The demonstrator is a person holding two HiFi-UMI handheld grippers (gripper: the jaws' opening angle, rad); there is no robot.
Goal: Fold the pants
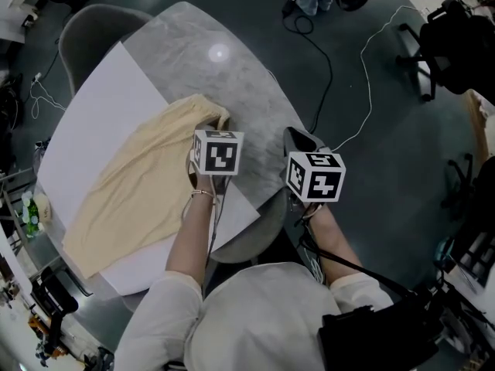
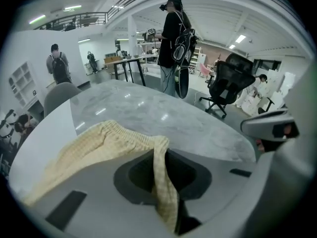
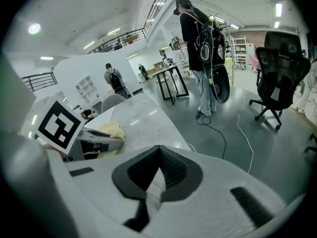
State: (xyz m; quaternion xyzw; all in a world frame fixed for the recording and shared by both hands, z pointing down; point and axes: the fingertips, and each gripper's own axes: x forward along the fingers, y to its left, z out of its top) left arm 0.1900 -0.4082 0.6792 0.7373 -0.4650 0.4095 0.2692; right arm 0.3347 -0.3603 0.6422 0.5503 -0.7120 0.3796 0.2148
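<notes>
A large open lab or workshop hall is shown, not a home. Around the marble-topped table [image 1: 232, 76], a dark grey floor [image 1: 387, 168] crossed by loose cables [image 1: 363, 76] is seen. Beyond the table, a black office chair [image 2: 225, 86], a workbench on black legs [image 2: 130, 63] and white shelving [image 2: 22, 86] are placed. Above the table's far side, a railed mezzanine [image 2: 84, 19] and ceiling strip lights [image 2: 241, 38] are visible. A person with a backpack rig [image 2: 173, 33] is seen standing just past the table.
</notes>
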